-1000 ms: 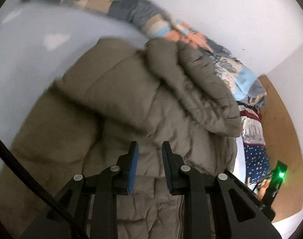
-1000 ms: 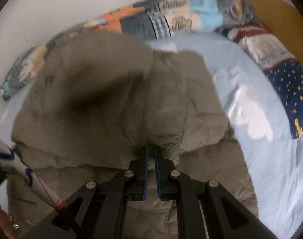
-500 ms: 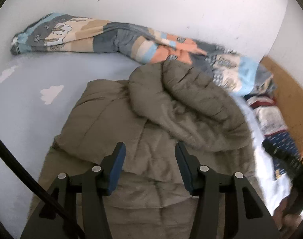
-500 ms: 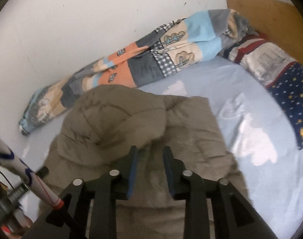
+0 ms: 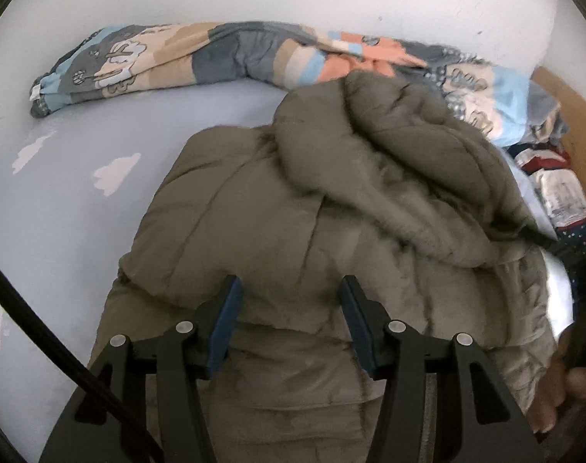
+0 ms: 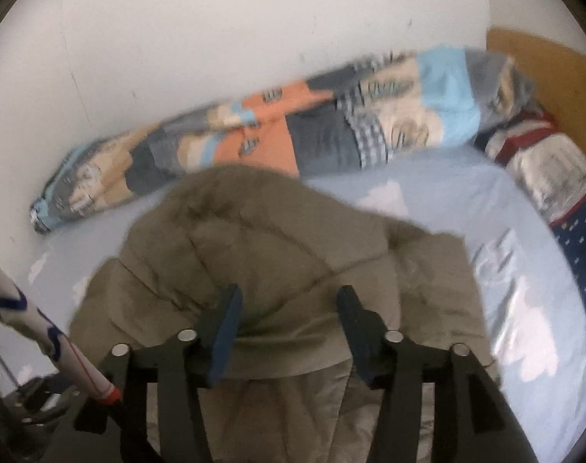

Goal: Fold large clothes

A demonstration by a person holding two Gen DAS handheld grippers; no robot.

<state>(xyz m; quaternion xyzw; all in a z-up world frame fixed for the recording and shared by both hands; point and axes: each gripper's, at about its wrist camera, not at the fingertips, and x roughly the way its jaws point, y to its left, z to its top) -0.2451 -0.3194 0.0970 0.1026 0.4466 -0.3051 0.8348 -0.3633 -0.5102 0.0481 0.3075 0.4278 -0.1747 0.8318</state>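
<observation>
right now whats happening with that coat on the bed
A person with a gripper in each hand is folding an olive puffer coat on a blue bed sheet. Its top part is folded over. The left gripper and right gripper have just been opening, with nothing between their jaws.

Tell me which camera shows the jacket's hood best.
The left wrist view. There the olive puffer jacket's hood is sharp, lying folded over the body, its quilted seams clear. The right wrist view shows the jacket blurred, with the hood only as a soft rounded mound at the far end.
</observation>
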